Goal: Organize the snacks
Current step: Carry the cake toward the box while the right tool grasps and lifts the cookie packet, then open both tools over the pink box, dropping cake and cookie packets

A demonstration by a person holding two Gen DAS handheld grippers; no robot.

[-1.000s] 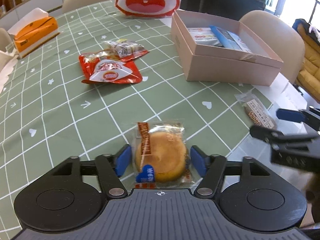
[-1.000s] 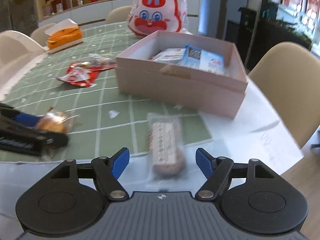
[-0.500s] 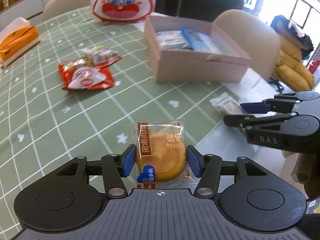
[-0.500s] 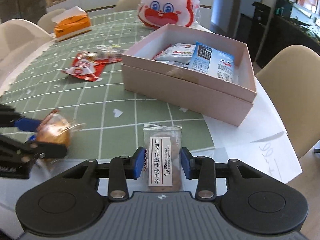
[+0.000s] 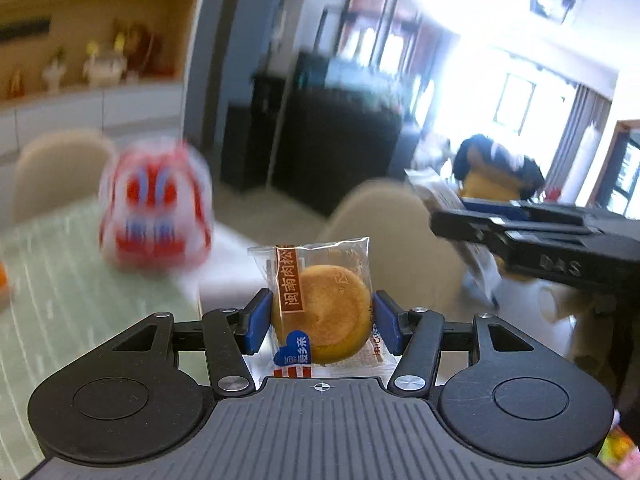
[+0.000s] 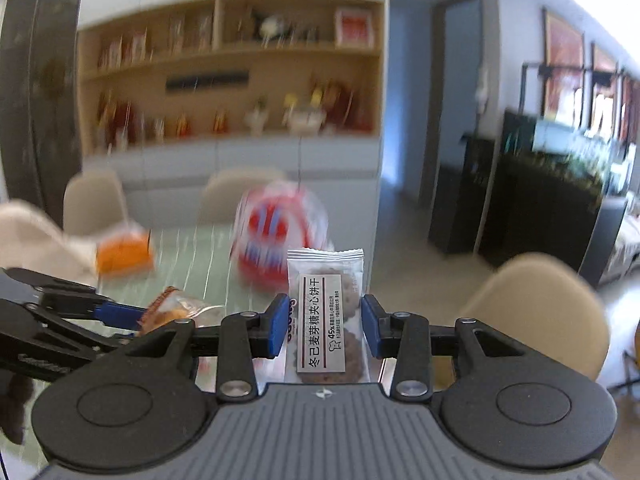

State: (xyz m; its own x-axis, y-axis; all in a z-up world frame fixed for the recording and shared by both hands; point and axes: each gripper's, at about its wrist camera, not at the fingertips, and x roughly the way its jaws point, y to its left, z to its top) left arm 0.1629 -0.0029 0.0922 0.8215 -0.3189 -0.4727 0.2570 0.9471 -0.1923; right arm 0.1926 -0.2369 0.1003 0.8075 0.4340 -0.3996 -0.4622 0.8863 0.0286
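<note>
a: how many snacks were in play?

b: two that i could count. the left gripper point(image 5: 320, 322) was clamped on one round cake point(image 5: 322, 314) in a clear wrapper, blue pads against both sides. the right gripper point(image 6: 325, 326) was clamped on one long biscuit packet point(image 6: 325, 312), standing upright between its pads. both were up in the air, clear of the table point(image 5: 60, 280).

a: anything else to count?

b: one red and white rabbit bag point(image 5: 154, 218) on the green cloth, one orange tissue box point(image 6: 124, 254), and three beige chairs, the nearest at point(image 6: 536, 312).

a: what couldn't you make out?

b: everything behind the grippers was smeared. the rabbit's face was a blur, the shelf items point(image 6: 280, 112) were unreadable, and the pink box was out of frame in both views. in the left view the right gripper's packet was only partly seen behind its fingers.

a: and against a second earlier?

b: then both snacks lay flat on the table between wide jaws. since then the jaws had closed on them and both hands had risen, so the views looked across the room rather than down at the cloth.
</note>
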